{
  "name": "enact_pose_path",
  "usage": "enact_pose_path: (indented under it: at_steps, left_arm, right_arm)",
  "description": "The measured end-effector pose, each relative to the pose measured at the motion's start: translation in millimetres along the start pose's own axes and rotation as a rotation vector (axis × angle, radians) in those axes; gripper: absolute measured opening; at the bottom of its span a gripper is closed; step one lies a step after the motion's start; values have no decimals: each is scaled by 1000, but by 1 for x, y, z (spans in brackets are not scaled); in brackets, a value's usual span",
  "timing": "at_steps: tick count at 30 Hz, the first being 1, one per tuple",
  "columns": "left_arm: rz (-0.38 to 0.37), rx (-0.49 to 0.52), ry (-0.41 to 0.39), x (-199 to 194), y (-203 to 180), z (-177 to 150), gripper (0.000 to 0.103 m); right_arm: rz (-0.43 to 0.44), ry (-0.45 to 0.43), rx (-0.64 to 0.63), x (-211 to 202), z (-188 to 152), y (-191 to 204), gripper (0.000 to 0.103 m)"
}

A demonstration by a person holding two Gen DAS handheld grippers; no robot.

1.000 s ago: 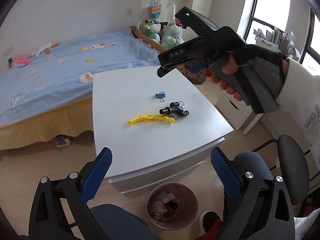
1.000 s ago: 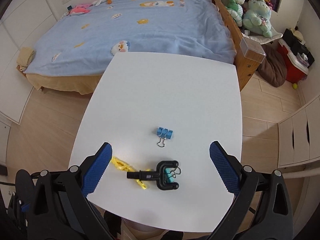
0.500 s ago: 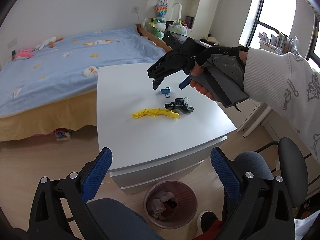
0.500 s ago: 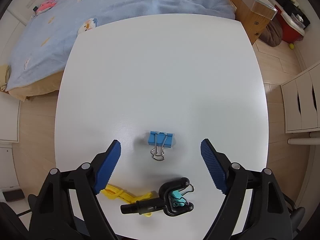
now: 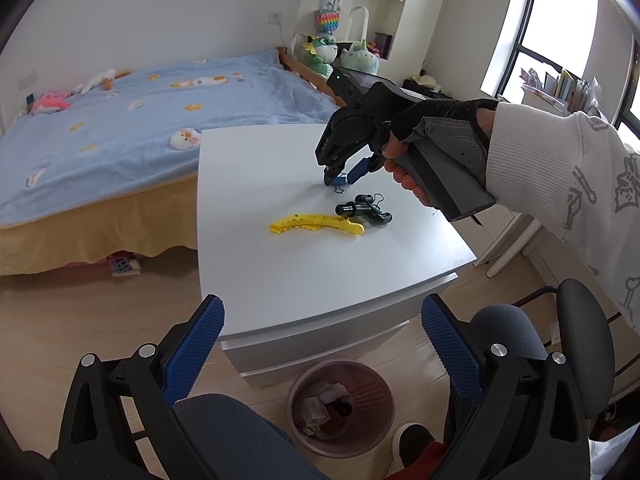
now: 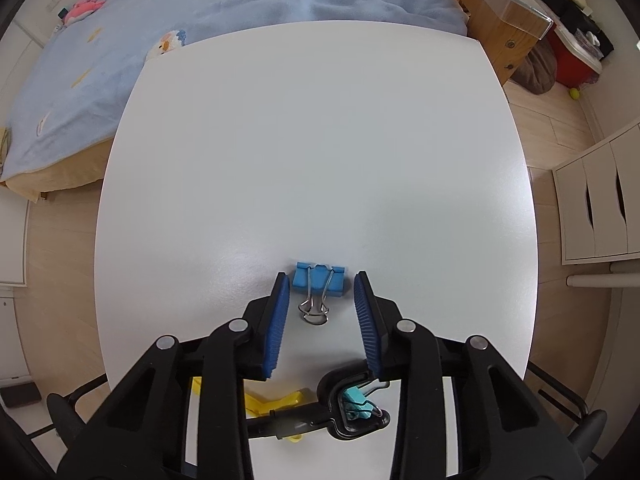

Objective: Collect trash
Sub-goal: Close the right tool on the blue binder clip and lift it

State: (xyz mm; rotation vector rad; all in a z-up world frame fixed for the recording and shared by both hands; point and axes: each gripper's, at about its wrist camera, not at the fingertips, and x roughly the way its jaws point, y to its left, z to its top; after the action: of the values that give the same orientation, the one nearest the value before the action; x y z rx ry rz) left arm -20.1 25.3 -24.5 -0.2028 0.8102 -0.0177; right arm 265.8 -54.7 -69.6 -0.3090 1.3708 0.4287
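Observation:
A blue binder clip [image 6: 319, 280] lies on the white table [image 6: 320, 140], its wire handles pointing toward me. My right gripper [image 6: 320, 288] is down at the table with its fingers on either side of the clip, partly closed and not touching it; it also shows in the left wrist view [image 5: 340, 176]. A yellow hair clip [image 5: 316, 225] and a black clamp [image 5: 364, 212] holding a teal binder clip [image 6: 358, 400] lie nearer the front edge. My left gripper [image 5: 320, 344] is open and empty, held back above a pink trash bin [image 5: 341, 407].
The bin stands on the floor under the table's front edge and holds crumpled trash. A grey office chair [image 5: 540, 344] is at the right and a blue bed [image 5: 140, 120] beyond the table. White drawers [image 6: 600, 208] stand to the right.
My right gripper has dropped to the table and narrowed its fingers around the blue binder clip. My left gripper has pulled back a little and stays open.

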Motion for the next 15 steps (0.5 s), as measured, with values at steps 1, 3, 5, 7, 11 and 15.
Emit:
enact_pose_path:
  at_steps: [1,3,5,7,11,15]
  left_arm:
    - [0,-1,1,0,0,0,95]
    - [-1,-1,1,0,0,0,95]
    - [-2,0,0,0,0,0,95]
    - [-2,4,-1,1,-1,0,95]
    - [3,8,-3,1,1,2,95]
    - [5,16,-3,2,0,5,95]
  right_arm:
    - [-5,0,-1,0,0,0,25]
    - [-2,0,-2,0,-1,-1,25]
    - [-1,-3,-7,0,-2,-1,25]
    - [-1,-8,-10,0,-3,-2,24]
    - [4,-25,-15,-3,-5,-8,24]
    - [22,-43,-14,-11,-8,-17,24]
